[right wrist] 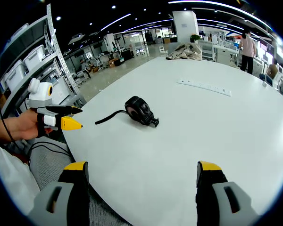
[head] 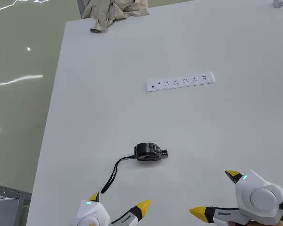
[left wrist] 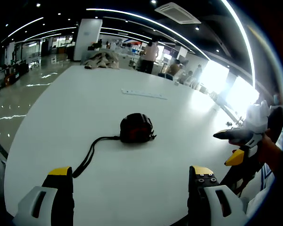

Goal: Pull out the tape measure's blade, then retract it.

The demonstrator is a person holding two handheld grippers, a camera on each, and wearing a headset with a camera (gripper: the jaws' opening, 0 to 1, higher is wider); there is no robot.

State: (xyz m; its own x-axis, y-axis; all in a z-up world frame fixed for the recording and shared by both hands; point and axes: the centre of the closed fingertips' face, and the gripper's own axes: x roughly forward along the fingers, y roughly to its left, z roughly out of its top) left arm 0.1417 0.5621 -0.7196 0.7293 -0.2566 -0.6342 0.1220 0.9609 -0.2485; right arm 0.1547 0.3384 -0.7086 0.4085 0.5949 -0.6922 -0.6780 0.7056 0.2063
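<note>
A black tape measure [head: 149, 151] lies on the white table [head: 179, 42], its wrist strap [head: 114, 170] trailing toward the near left edge; the blade is wound in. The same tape measure [left wrist: 136, 127] lies ahead of the jaws in the left gripper view, and the tape measure [right wrist: 140, 110] sits ahead and left in the right gripper view. My left gripper [head: 120, 202] is open near the strap's end, holding nothing. My right gripper [head: 216, 193] is open too, to the right of the tape measure and nearer to me. Both stand apart from it.
A white power strip [head: 180, 81] lies farther back on the table. A crumpled beige cloth [head: 114, 13] sits at the far edge. The table's left edge [head: 51, 113] drops to a glossy floor. People stand beyond the table [left wrist: 149, 55].
</note>
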